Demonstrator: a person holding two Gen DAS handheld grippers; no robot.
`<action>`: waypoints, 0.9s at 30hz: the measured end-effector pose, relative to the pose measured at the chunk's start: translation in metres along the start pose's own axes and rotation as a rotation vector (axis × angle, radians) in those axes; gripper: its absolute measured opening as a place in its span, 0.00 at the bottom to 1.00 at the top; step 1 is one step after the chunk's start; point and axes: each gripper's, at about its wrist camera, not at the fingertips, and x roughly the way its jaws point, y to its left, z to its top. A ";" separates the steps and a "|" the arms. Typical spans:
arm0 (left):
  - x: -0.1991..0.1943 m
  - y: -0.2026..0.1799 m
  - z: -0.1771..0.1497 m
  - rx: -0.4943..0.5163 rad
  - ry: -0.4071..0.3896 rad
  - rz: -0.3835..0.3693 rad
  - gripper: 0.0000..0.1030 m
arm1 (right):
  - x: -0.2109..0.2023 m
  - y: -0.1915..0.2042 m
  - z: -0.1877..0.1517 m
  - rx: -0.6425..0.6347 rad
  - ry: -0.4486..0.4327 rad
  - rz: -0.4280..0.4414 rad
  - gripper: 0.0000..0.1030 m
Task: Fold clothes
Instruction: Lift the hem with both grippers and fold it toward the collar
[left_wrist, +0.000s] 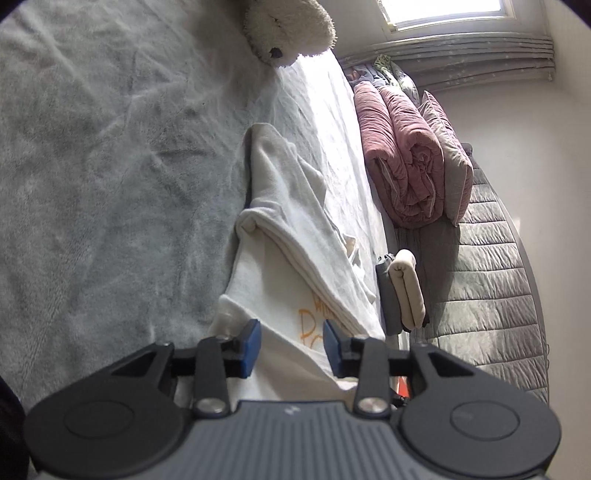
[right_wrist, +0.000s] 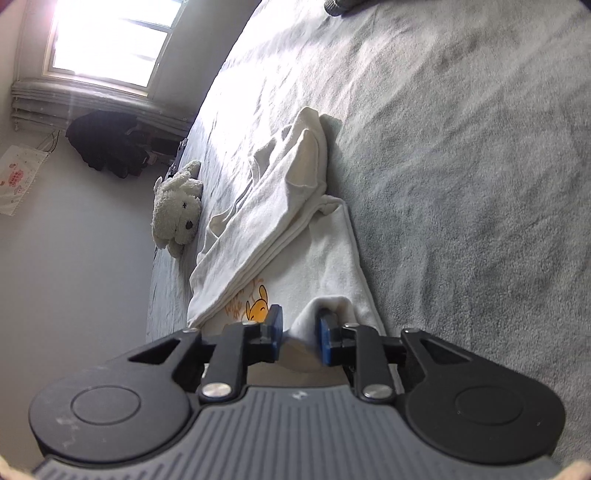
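A white shirt (left_wrist: 295, 236) with an orange print lies partly folded on the grey fleece blanket (left_wrist: 110, 166), one side folded over lengthwise. In the right wrist view the same shirt (right_wrist: 280, 206) shows a yellow cartoon bear (right_wrist: 258, 308) near my fingers. My left gripper (left_wrist: 291, 345) hovers over the shirt's near edge, blue pads apart, with cloth below the gap and not pinched. My right gripper (right_wrist: 300, 334) is open too. A raised fold of the shirt's hem stands between its pads and rests against the right pad (right_wrist: 325, 338).
A white plush dog (right_wrist: 177, 210) lies at the bed's edge beyond the shirt. A rolled pink quilt (left_wrist: 402, 158) and a folded beige and grey stack (left_wrist: 404, 291) sit on a grey quilted mattress (left_wrist: 491, 280). Dark clothes (right_wrist: 107, 144) lie under the window.
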 end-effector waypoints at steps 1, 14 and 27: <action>-0.002 -0.003 0.001 0.020 -0.015 0.012 0.38 | -0.003 0.000 0.002 -0.004 -0.025 -0.004 0.43; -0.004 -0.025 -0.011 0.412 -0.078 0.331 0.38 | 0.016 0.048 -0.024 -0.492 -0.148 -0.278 0.45; 0.003 -0.037 -0.028 0.533 -0.091 0.390 0.17 | 0.054 0.061 -0.054 -0.900 -0.177 -0.475 0.21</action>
